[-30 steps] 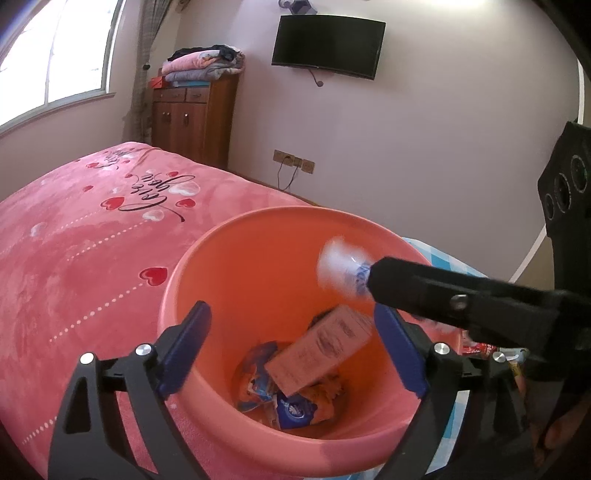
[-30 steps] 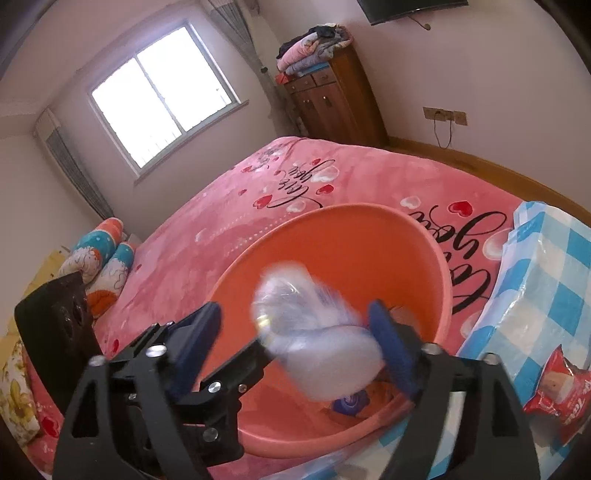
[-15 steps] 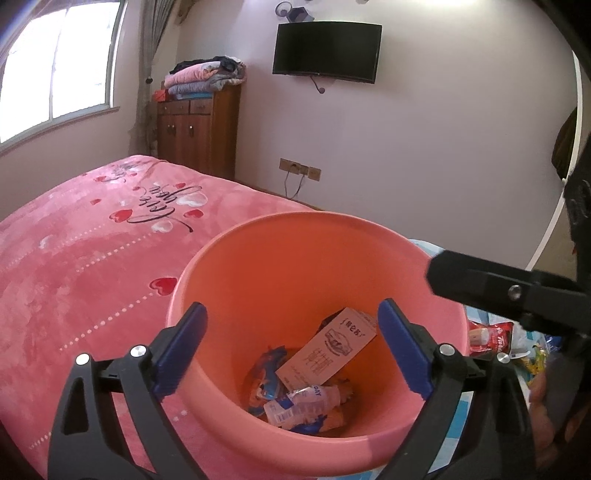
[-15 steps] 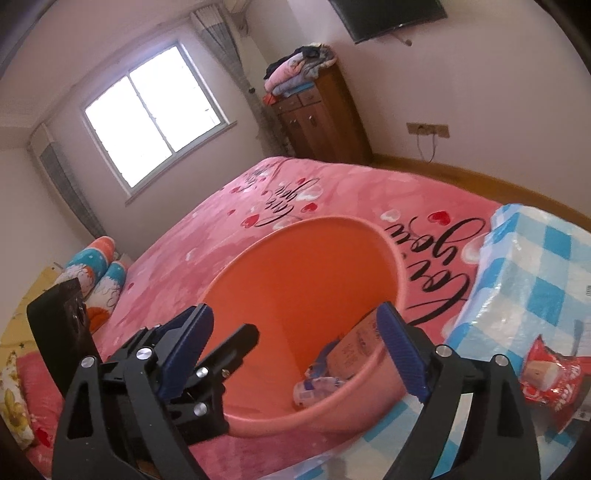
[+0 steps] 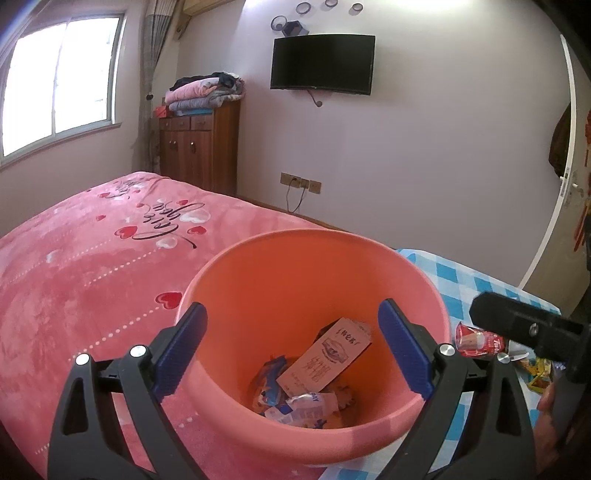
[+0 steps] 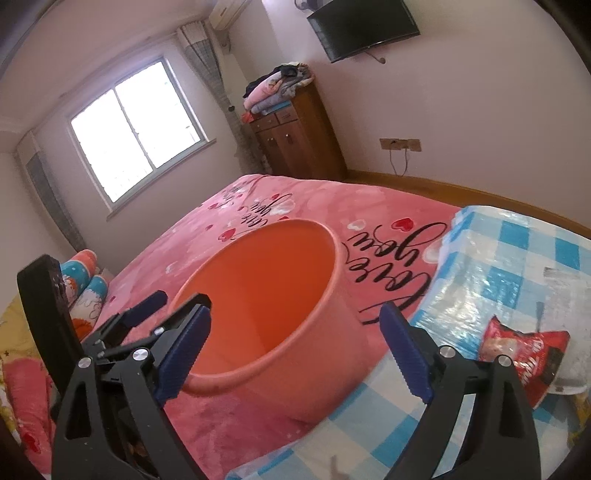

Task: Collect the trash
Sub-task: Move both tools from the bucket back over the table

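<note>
To my far left lies the pink heart-print blanket (image 5: 92, 258), spread over the bed beneath my left gripper (image 5: 291, 347). That gripper is spread wide and holds nothing, its two blue pads (image 5: 181, 347) standing either side of the orange plastic bucket (image 5: 369, 439) directly ahead of it. Down in the bucket, between my left fingers, rests the collected trash: a tan cardboard carton (image 5: 325, 358) leaning against the inner wall, with a blue snack wrapper (image 5: 271, 380) just left of it and a crumpled clear bottle with a blue-and-white label (image 5: 306, 406) below it at the bottom.

My right gripper (image 6: 295, 350) is likewise wide apart and empty. The bucket sits ahead and slightly left of it, between its pads, on the seam where the blanket meets a blue-and-white checked cloth (image 6: 517, 266). Ahead and to the right of my right gripper, a red snack packet (image 6: 517, 350) lies on the checked cloth, apart from the bucket. Beyond the bed, a wooden cabinet (image 6: 303, 140) carries folded bedding, near a wall-mounted television (image 6: 362, 26).
</note>
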